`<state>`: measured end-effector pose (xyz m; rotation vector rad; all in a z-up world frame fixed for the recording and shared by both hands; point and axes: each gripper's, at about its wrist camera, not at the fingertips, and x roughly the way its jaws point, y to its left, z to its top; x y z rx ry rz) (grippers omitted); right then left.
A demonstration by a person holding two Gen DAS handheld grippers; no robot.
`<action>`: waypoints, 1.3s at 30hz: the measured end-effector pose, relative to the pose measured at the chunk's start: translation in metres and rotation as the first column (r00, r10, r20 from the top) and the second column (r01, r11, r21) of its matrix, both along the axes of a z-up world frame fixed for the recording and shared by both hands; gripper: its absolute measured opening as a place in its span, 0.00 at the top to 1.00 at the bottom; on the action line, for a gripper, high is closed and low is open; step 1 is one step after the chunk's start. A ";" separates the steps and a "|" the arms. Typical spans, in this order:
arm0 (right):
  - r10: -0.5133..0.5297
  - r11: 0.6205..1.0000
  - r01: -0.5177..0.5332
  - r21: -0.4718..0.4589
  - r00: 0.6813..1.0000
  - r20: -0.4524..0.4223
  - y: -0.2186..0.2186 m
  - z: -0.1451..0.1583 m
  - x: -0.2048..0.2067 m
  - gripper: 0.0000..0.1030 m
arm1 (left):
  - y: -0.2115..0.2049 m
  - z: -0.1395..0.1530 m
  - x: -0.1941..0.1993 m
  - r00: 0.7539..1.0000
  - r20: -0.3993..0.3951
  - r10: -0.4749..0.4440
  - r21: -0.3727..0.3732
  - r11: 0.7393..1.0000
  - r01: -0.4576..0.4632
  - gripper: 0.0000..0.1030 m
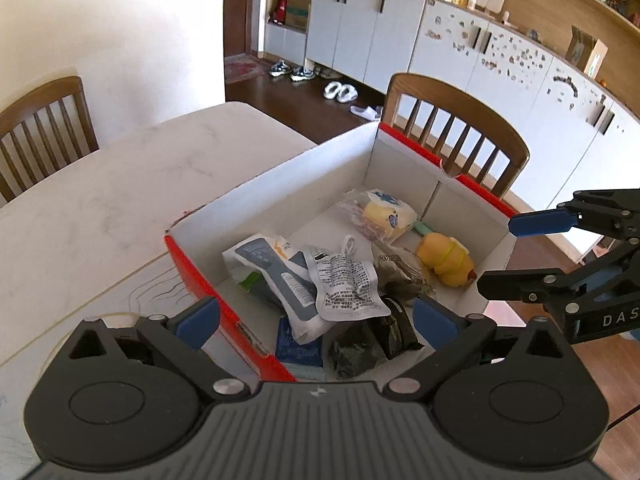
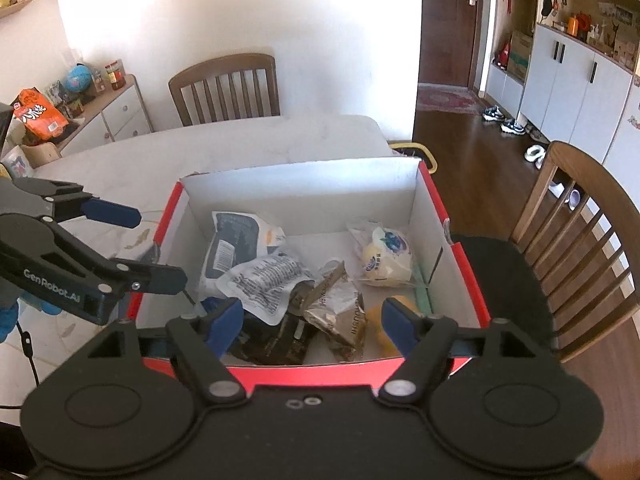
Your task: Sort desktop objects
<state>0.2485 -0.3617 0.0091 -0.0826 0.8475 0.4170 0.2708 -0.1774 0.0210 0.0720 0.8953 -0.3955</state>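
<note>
Right up against the lens, the left gripper (image 1: 316,316) hangs with its blue pads spread wide and nothing between them, poised over the near corner of the box. Across from it the right gripper (image 2: 312,320) is just as wide apart and just as empty, hovering at the opposite rim, so both tools look ready to reach in or back away.

Biggest thing in play is the bench (image 1: 120,184), pale marble-look, with most of the top that shows bare; the box sits at its edge beside a wooden chair (image 1: 460,128). Then the red-and-white cardboard box (image 2: 436,200), open-topped, plainly the collecting bin, which is why everything is heaped inside it.

Down in the pile: a white-and-grey snack bag (image 2: 236,244) leaning on the left wall, a printed foil pouch (image 2: 268,280) flopped over it, a wrapped yellow bun (image 2: 384,260) toward the far right corner, a yellow duck-like toy (image 1: 448,260) beside it, and a dark crumpled wrapper (image 1: 396,328) nearest the grippers. Judging by that load, sorting looks largely finished.
</note>
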 end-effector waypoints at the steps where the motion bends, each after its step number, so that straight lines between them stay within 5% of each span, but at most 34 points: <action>1: -0.002 1.000 0.002 0.000 1.000 0.010 0.001 0.001 -0.003 0.19 | 0.002 0.002 -0.004 1.000 0.009 0.004 0.000 1.000 -0.004 0.00; 20: 0.001 1.000 -0.003 0.031 0.997 0.071 0.015 0.012 -0.032 0.12 | 0.021 0.023 -0.057 0.985 0.145 0.097 0.001 0.995 -0.098 0.00; 39: 0.003 0.999 -0.005 0.033 0.998 0.058 0.019 0.004 -0.045 0.12 | 0.019 0.006 -0.070 0.989 0.090 0.116 0.028 0.993 -0.119 0.00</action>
